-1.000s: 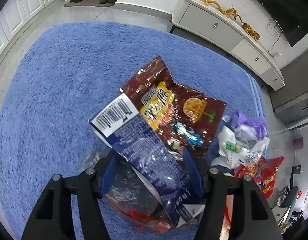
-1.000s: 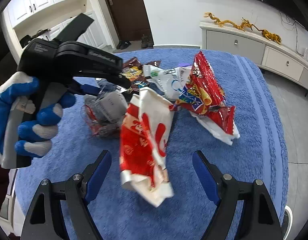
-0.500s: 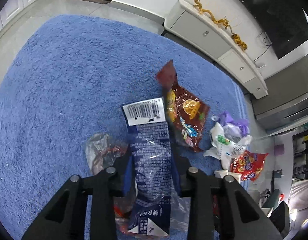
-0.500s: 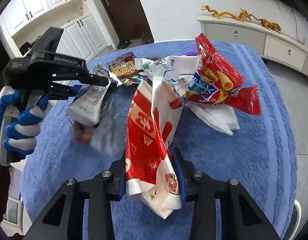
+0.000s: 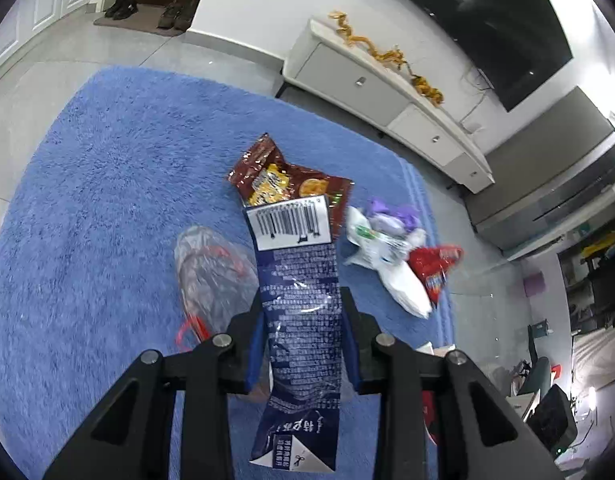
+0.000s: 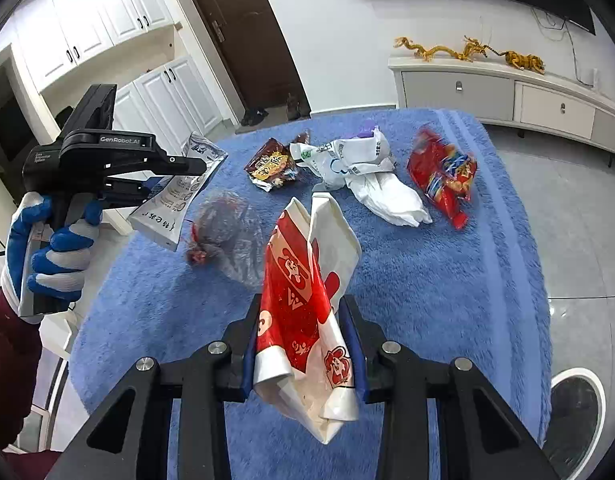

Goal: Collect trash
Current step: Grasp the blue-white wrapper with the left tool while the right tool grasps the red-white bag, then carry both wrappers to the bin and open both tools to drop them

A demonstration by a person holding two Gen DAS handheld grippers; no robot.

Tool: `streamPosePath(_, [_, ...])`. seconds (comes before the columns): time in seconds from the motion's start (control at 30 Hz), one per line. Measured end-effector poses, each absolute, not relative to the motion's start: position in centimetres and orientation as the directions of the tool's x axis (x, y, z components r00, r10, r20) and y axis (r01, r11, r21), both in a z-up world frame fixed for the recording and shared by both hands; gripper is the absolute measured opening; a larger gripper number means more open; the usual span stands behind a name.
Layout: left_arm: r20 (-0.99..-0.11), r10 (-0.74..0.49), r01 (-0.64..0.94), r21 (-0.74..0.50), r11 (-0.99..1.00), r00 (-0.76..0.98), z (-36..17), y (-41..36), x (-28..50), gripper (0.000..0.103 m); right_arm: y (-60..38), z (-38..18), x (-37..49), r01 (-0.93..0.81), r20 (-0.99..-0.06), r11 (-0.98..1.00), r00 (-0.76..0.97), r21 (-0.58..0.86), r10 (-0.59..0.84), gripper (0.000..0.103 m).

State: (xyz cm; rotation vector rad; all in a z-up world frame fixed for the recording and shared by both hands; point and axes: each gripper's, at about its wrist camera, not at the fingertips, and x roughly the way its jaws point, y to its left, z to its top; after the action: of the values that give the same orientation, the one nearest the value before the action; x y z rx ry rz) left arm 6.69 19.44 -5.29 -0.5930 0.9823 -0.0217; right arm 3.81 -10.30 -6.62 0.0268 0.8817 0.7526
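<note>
My left gripper is shut on a dark blue wrapper with a white barcode end and holds it above the blue rug. It also shows at the left of the right wrist view. My right gripper is shut on a red and white paper bag, lifted off the rug. On the rug lie a clear plastic bag, a brown snack packet, a white plastic bag and a red snack packet.
A white low cabinet with golden dragon figures stands along the far wall under a black TV. A dark door and shoes are at the back. A round white bin rim sits on the floor at the lower right.
Both grippers closed on their wrappers and rose. The blue wrapper and the red and white bag left the rug. The pile on the rug looks farther away.
</note>
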Motion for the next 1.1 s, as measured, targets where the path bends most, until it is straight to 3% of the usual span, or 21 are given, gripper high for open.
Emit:
streamPosePath(0.37, [-0.733,-0.337,-0.086,-0.473,0.877,0.590,-0.9,13.0,4.1,0.030,-17.8,-3.7,1.0,-0.496,-0.619,0.797,0.518,0.345,0.590,0.034])
streamPosePath(0.67, [-0.721,-0.441,0.107,-0.460,0.882,0.535,1.1,1.9,6.5,0.030,-28.8,-2.7,0.4,-0.319,-0.581,0.881,0.664,0.349,0.471,0.034])
streamPosePath(0.83, [-0.740,-0.493,0.219,-0.443,0.869,0.457,0.6,-6.1,8.4,0.030,-34.8,-4.7,0.4,-0.183,-0.606,0.912,0.697,0.367,0.383,0.034])
streamPosePath(1.1, [-0.815,-0.506,0.357,-0.400,0.844,0.282,-4.1,-20.1,11.2,0.031,-42.8,-11.0,1.1,0.048,-0.719,0.926,0.645,0.375,0.258,0.034])
